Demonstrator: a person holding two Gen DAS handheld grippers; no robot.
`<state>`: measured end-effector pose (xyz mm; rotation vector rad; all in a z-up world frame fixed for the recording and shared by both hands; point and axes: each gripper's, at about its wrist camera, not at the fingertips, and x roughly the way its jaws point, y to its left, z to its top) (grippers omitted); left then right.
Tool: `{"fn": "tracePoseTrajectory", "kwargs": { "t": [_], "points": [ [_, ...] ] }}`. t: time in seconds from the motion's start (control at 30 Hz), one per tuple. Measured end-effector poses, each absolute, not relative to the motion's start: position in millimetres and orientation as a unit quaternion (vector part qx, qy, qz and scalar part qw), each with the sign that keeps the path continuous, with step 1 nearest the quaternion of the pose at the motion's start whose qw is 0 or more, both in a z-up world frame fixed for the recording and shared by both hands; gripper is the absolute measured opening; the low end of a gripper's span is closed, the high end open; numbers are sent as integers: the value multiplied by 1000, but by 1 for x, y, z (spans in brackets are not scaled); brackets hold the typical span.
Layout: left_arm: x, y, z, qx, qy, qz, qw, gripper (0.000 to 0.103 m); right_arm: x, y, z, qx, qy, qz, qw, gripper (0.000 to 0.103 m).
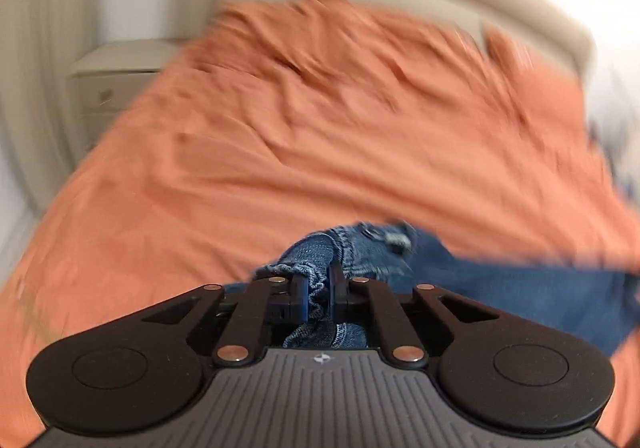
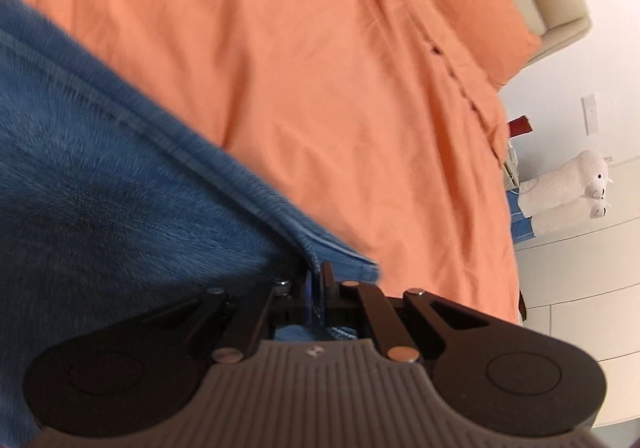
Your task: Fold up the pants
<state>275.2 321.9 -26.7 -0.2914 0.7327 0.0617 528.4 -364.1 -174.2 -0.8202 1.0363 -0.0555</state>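
Denim jeans [image 1: 500, 288] held above the orange-sheeted bed [image 1: 280, 148]: left hand-held gripper [image 1: 319, 290] clamps bunched waistband, right hand-held gripper [image 2: 316, 288] pinches a seamed edge. No fold visible yet; laying out and folding apparently remain.

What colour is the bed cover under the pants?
Plain orange bed cover, clearest in the right wrist view.

Both hand-held grippers clamped on the jeans

The left hand-held gripper [image 1: 319, 290] pinches bunched denim of the jeans [image 1: 500, 288] above the bed [image 1: 280, 152]; the right hand-held gripper [image 2: 318, 288] grips a seamed edge.
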Motion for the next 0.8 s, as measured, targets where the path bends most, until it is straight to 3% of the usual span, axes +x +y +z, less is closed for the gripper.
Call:
{"fn": "tracePoseTrajectory", "kwargs": {
  "t": [0.33,0.6,0.67,0.8],
  "points": [
    [192,369,1,-349,338,94,869,9,426,-406,-81,-343,396,-39,851,0],
    [140,367,28,-351,334,112,868,8,316,-435,-21,-336,358,-49,870,0],
    [143,369,37,-323,326,143,877,0,311,-446,-9,-310,365,-50,876,0],
    [173,373,40,-312,334,139,879,0,347,-443,-27,-303,385,-60,870,0]
  ]
}}
